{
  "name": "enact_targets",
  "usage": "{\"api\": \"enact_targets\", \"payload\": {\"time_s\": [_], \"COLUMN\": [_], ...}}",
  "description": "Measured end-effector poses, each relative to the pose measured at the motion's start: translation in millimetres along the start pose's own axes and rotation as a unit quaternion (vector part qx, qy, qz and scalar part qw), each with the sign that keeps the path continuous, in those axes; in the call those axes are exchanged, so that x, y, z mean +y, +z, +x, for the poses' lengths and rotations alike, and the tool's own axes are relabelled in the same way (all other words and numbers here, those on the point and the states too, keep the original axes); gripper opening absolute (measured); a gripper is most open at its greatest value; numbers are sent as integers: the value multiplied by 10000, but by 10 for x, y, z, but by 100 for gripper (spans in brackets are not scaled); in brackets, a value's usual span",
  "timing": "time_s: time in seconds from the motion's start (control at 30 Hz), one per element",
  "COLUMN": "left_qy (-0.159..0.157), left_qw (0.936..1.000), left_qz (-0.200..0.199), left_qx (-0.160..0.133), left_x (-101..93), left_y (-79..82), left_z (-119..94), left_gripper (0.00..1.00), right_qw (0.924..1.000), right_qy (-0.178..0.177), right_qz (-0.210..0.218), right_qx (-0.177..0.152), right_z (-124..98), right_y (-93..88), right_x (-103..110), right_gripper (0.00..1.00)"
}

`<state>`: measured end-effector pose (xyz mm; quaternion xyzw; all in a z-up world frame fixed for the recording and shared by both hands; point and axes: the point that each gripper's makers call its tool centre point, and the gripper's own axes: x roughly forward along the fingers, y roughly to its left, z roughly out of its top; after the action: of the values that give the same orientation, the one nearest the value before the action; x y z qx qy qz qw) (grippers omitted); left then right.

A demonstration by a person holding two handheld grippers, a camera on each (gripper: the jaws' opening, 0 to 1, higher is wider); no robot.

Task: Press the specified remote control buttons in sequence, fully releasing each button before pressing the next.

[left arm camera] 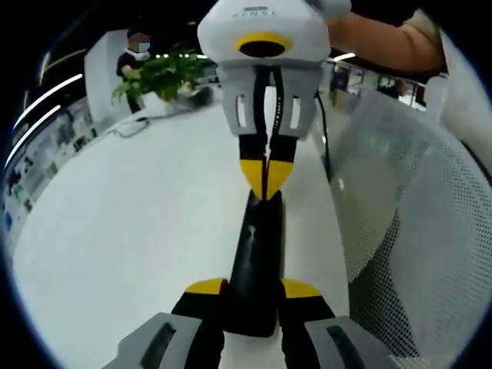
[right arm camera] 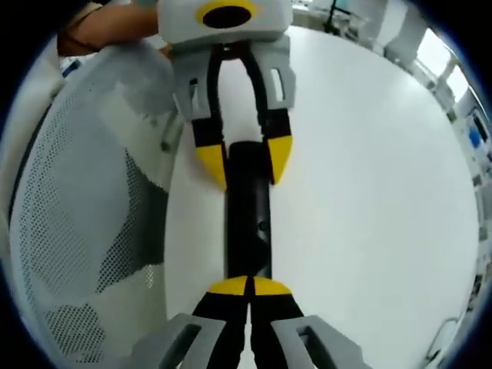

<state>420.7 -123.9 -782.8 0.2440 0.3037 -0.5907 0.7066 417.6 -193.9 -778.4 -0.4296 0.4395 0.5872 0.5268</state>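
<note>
At the centre of your left gripper view, the long black plastic remote control (left arm camera: 257, 261) lies lengthwise on the smooth white table (left arm camera: 131, 254), running from the bottom of the frame up to the middle. Your left gripper (left arm camera: 254, 289) pinches its near end, one yellow-tipped black jaw on each long side of the remote. Your right gripper (left arm camera: 266, 178) comes down from the top centre of the frame, its two yellow tips pressed together, and meets the far end of the remote; you cannot tell from here whether they push on a button.

Your right gripper view shows the same thing from the other end. Your right gripper (right arm camera: 250, 287) rises at the bottom centre with its jaws closed against each other, their tips at the near end of the remote control (right arm camera: 247, 223). At upper centre your left gripper (right arm camera: 246, 165) clamps the far end between its yellow tips.

A white mesh chair back (left arm camera: 415, 223) fills the right of the left gripper view and sits at the left of the right gripper view (right arm camera: 84, 200). A leafy green potted plant (left arm camera: 157, 77) stands on the table at upper left of the left gripper view. A person's bare forearm (left arm camera: 384, 42) reaches in at its upper right.
</note>
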Motion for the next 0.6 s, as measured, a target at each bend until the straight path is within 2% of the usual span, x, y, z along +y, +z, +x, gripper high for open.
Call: {"api": "enact_targets", "payload": {"time_s": [0.4, 0.6], "left_qy": [1, 8], "left_qw": [10000, 10000], "left_qz": [2, -2], "left_qx": [-6, -9], "left_x": [-1, -7], "left_y": [4, 8], "left_z": [-5, -11], "left_gripper": [26, 26], "right_qw": [9987, 9986], "right_qy": [-126, -225], "right_qz": [332, 262], "right_qx": [-353, -404], "right_z": [-22, -31], "right_y": [-3, 6], "right_x": [0, 13], "right_gripper": [0, 0]}}
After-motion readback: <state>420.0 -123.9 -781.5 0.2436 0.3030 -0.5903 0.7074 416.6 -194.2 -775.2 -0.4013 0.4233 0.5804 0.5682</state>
